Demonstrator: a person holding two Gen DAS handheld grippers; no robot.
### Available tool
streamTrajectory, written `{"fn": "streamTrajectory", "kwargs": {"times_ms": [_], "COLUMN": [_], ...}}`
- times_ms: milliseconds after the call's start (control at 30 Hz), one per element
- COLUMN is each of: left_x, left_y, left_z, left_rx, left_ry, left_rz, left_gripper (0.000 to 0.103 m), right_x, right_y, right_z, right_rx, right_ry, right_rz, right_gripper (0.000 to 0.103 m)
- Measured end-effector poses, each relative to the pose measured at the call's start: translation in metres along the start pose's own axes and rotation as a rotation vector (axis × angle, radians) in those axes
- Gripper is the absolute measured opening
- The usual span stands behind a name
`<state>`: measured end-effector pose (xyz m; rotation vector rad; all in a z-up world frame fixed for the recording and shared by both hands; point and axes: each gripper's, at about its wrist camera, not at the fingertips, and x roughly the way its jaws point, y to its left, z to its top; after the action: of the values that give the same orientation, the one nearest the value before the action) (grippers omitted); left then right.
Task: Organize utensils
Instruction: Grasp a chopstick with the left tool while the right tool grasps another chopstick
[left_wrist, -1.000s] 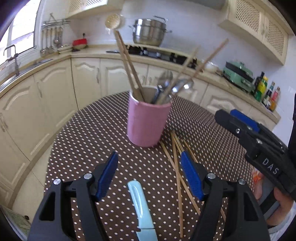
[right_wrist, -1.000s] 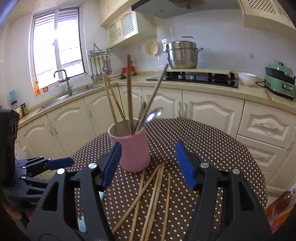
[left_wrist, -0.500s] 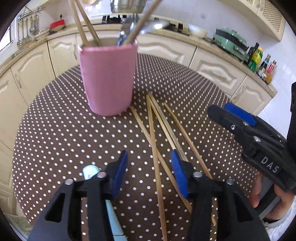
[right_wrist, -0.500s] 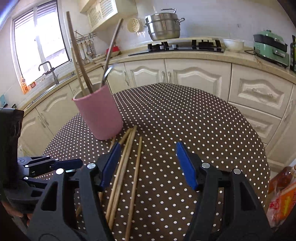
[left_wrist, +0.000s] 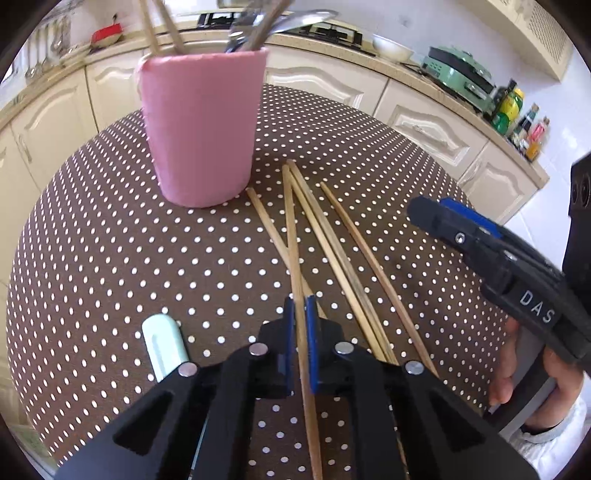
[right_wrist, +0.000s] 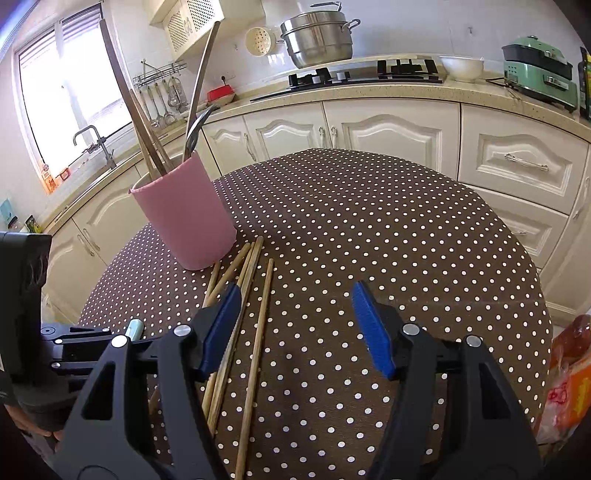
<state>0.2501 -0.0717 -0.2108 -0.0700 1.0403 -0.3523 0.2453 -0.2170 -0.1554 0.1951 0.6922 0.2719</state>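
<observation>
A pink utensil cup (left_wrist: 201, 125) holding chopsticks and spoons stands on the brown polka-dot table (left_wrist: 110, 258); it also shows in the right wrist view (right_wrist: 184, 218). Several wooden chopsticks (left_wrist: 332, 236) lie loose in front of it, also in the right wrist view (right_wrist: 258, 317). My left gripper (left_wrist: 300, 314) is shut on one chopstick (left_wrist: 291, 229) that still rests on the table. My right gripper (right_wrist: 295, 325) is open and empty above the table, just right of the chopsticks; it shows in the left wrist view (left_wrist: 461, 229).
A pale mint utensil handle (left_wrist: 162, 343) lies on the table left of my left gripper. Kitchen cabinets and a counter with a stove and a steel pot (right_wrist: 317, 37) surround the round table. An orange bag (right_wrist: 569, 380) sits at the right.
My left gripper moved down and forward to the loose chopsticks and closed on one. My right gripper stayed open and tilted lower over the table.
</observation>
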Motion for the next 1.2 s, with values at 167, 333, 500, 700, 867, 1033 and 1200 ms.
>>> {"fn": "streamTrajectory", "kwargs": {"times_ms": [167, 333, 500, 700, 867, 1033, 1200], "left_x": [-0.009, -0.019, -0.019, -0.002, 0.009, 0.013, 0.002], "left_y": [0.008, 0.009, 0.011, 0.011, 0.009, 0.010, 0.016], "left_z": [-0.011, -0.024, -0.019, 0.006, 0.020, 0.026, 0.018], "left_rx": [-0.038, -0.070, -0.083, -0.086, -0.049, -0.077, -0.098], "left_ry": [-0.001, 0.039, 0.053, 0.075, 0.089, 0.087, 0.037], "left_rz": [0.023, 0.049, 0.064, 0.076, 0.095, 0.091, 0.068], "left_gripper": [0.005, 0.005, 0.008, 0.022, 0.022, 0.006, 0.006], "right_x": [0.003, 0.006, 0.011, 0.021, 0.029, 0.044, 0.060], "right_y": [-0.001, 0.005, 0.013, 0.013, 0.017, 0.031, 0.043], "right_z": [0.000, -0.002, -0.005, -0.008, -0.007, 0.000, 0.005], "right_rx": [0.003, -0.031, -0.082, -0.104, -0.134, -0.201, -0.268], "right_ry": [0.010, 0.042, 0.094, 0.190, 0.266, 0.350, 0.436], "right_rz": [-0.003, -0.015, -0.033, -0.050, -0.044, -0.059, -0.089], "right_gripper": [0.062, 0.062, 0.062, 0.062, 0.062, 0.062, 0.060]}}
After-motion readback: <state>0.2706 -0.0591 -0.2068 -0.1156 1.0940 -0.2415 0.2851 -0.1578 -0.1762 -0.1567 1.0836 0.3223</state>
